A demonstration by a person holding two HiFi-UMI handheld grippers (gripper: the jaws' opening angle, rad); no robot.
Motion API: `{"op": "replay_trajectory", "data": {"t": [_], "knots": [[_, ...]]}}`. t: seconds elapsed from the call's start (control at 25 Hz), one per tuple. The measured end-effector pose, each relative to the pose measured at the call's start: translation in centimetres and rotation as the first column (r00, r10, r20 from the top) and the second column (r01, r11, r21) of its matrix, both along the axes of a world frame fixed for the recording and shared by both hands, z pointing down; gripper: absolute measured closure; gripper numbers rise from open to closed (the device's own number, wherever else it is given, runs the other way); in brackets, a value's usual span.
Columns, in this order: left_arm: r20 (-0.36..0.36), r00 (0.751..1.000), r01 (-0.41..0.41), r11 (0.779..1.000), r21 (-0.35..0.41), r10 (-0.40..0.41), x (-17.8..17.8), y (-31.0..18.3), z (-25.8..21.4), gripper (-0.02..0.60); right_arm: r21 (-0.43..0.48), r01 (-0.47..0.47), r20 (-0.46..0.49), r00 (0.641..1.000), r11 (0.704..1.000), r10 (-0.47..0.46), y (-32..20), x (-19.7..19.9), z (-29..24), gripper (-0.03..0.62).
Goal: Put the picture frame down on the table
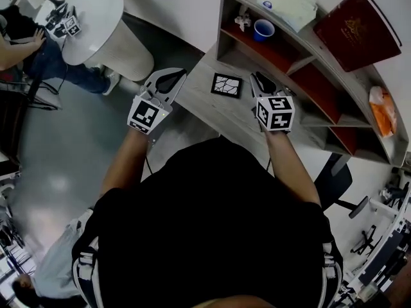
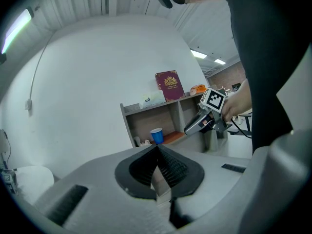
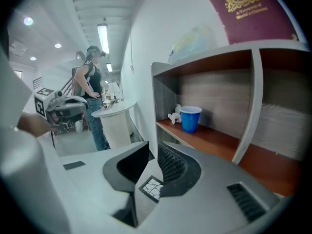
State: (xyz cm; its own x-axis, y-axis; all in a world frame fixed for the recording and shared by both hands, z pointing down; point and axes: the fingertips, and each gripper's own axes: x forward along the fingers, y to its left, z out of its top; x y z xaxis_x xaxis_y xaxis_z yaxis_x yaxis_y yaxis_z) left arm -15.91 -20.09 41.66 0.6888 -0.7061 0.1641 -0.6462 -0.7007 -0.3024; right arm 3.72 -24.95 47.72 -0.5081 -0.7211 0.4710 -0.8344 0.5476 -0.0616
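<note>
The picture frame point(image 1: 226, 85), black-edged with a white cracked pattern, lies flat on the grey wooden table point(image 1: 212, 117) in front of the shelf unit. My right gripper point(image 1: 257, 76) hovers just to its right, above the table. In the right gripper view the frame point(image 3: 152, 188) shows far below, through the gap between the jaws. The right gripper point(image 3: 152, 147) has a narrow slit between its tips and holds nothing. My left gripper point(image 1: 182, 74) hangs off the table's left corner. Its tips meet, and the left gripper point(image 2: 157, 147) is empty.
The shelf unit point(image 1: 302, 63) holds a blue cup point(image 1: 262, 29), a white bag point(image 1: 287, 4), a dark red book point(image 1: 358, 27) and an orange packet point(image 1: 383, 111). A round white table point(image 1: 96, 18) stands at the far left with a seated person point(image 1: 26, 50). Another person point(image 3: 92, 82) stands beyond.
</note>
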Motion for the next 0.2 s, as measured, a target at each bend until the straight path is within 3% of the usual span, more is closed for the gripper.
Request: {"op": "replay_trajectory", "data": {"t": [0.2], "knots": [[0.0,1.0,0.004,1.0,-0.009,-0.004,-0.2,0.9,0.0,0.565,0.038,0.002,0.029,1.0,0.999,-0.003,1.0,0.0,-2.2,0.549]]}}
